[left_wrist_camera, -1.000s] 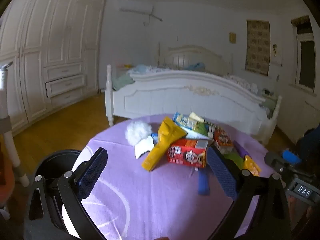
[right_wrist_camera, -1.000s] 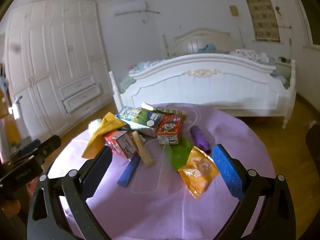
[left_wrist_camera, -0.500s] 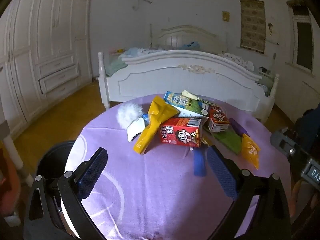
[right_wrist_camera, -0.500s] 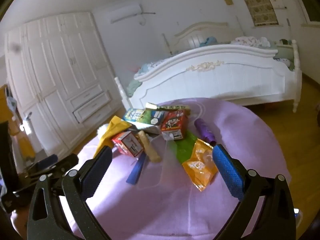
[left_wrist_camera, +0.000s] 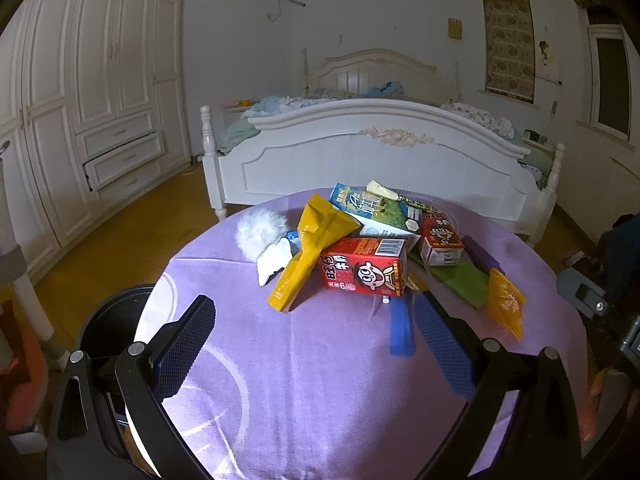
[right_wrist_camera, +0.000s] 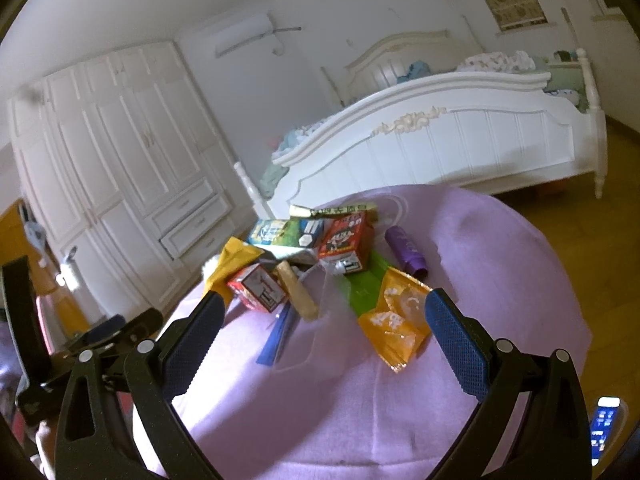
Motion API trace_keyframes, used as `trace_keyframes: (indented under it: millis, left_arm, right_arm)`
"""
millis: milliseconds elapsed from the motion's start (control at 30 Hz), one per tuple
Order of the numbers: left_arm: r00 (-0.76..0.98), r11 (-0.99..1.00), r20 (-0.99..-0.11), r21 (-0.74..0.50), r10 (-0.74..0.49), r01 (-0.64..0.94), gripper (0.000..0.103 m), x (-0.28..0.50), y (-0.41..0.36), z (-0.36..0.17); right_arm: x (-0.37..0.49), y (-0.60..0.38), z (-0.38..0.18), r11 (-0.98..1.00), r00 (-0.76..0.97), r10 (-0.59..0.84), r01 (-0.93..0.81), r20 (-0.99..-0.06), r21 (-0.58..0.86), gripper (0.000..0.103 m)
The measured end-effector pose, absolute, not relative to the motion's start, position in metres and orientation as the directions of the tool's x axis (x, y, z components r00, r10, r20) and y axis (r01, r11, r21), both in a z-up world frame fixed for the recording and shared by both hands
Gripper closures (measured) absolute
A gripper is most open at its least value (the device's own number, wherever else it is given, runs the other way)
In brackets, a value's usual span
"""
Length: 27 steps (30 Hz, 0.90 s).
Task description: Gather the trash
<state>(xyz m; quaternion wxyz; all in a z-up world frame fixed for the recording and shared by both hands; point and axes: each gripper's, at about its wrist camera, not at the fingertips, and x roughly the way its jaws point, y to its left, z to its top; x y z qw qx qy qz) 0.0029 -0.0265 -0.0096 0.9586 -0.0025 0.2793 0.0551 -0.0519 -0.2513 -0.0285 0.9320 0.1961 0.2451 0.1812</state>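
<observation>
A pile of trash lies on a round table with a purple cloth (left_wrist_camera: 320, 380). It holds a red milk carton (left_wrist_camera: 366, 272), a yellow bag (left_wrist_camera: 312, 256), a blue-green carton (left_wrist_camera: 372, 210), a white fluffy ball (left_wrist_camera: 260, 234), a blue stick (left_wrist_camera: 400, 326) and an orange wrapper (left_wrist_camera: 506, 306). My left gripper (left_wrist_camera: 316, 344) is open and empty, above the cloth in front of the pile. My right gripper (right_wrist_camera: 320, 340) is open and empty, above the cloth near the orange wrapper (right_wrist_camera: 394, 322), with the red carton (right_wrist_camera: 260, 288) ahead on the left.
A black bin (left_wrist_camera: 112, 320) stands on the floor left of the table. A white bed (left_wrist_camera: 380, 160) is behind the table and a white wardrobe (left_wrist_camera: 80, 100) is at the left. A purple tube (right_wrist_camera: 406, 250) and green wrapper (right_wrist_camera: 360, 284) lie in the pile.
Both grippers have risen and tilted, so the pile sits closer and lower in view. The right view has rolled to the side. Both stay open. The trash has not moved.
</observation>
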Motion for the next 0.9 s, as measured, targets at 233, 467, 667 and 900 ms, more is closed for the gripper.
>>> trace_keyframes:
  millis: [233,467,667,900]
  left_arm:
    - [0.833,0.994,-0.543,0.024,0.100,-0.104,0.005,0.0032,-0.0275,-0.0100]
    - [0.827,0.994,-0.551,0.025,0.106,-0.111,0.005,0.0033,-0.0259,-0.0106]
    - [0.823,0.993,-0.559,0.017,0.104,-0.113,0.005,0.0043,-0.0228,-0.0115]
    - [0.815,0.993,-0.569,0.014,0.107,-0.120,0.005,0.0060,-0.0207,-0.0130]
  right_arm:
    - [-0.0540,-0.2545,-0.0303,0.855,0.815,0.431,-0.231,-0.388,0.464,0.004]
    - [-0.0539,-0.2565,-0.0304,0.855,0.814,0.431,-0.230,-0.390,0.464,0.004]
    - [-0.0546,-0.2538,-0.0303,0.857,0.808,0.435,-0.238,-0.396,0.457,0.004]
    - [-0.0532,-0.2515,-0.0307,0.860,0.804,0.435,-0.236,-0.405,0.453,0.004]
